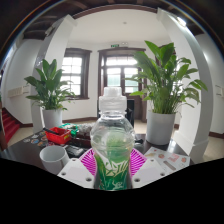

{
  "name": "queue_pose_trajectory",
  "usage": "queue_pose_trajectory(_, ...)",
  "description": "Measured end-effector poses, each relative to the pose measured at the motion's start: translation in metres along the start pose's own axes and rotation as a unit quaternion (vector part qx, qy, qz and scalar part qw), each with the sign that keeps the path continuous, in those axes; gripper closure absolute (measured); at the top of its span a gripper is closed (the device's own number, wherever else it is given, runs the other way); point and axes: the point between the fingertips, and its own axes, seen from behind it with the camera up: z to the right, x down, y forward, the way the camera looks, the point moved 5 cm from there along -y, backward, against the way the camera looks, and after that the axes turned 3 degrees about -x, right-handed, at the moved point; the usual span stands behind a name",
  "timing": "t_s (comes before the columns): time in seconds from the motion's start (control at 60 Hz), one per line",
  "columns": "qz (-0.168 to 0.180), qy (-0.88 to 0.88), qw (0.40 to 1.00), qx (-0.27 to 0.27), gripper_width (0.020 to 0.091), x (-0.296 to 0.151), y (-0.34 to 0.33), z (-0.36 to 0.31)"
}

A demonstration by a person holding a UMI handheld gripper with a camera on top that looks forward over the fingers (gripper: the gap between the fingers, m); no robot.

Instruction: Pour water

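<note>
A clear plastic bottle (113, 130) with a white cap and a green label stands upright between my fingers. My gripper (113, 163) is shut on the bottle, both pink pads (90, 161) pressing its green label from either side. A white cup (53, 158) sits on the table to the left of the bottle, its mouth facing up. The bottle's base is hidden below the fingers.
A red box (58, 134) lies on the dark table (25, 153) behind the cup. Two large potted plants stand beyond, the left plant (48, 95) and the right plant (163, 85) in a grey pot. Windows fill the far wall.
</note>
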Motion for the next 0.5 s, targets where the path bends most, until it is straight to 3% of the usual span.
queue_pose_trajectory(0.167, -0.013, -0.003, 1.000, 0.000, 0.0574, 0.001, -0.001, -0.002)
queue_pose_trajectory(0.2, -0.027, 0.000, 1.000, 0.005, 0.0506, 0.006, -0.003, -0.001)
queue_pose_trajectory(0.283, -0.052, 0.016, 0.998, 0.014, 0.0251, 0.017, -0.016, -0.001)
queue_pose_trajectory(0.3, -0.054, 0.019, 0.998, 0.015, 0.0232, 0.019, -0.021, -0.001)
queue_pose_trajectory(0.35, -0.057, 0.030, 0.998, 0.021, 0.0262, 0.023, -0.041, -0.003)
queue_pose_trajectory(0.5, -0.071, 0.052, 0.995, 0.047, 0.0251, 0.028, -0.113, -0.016)
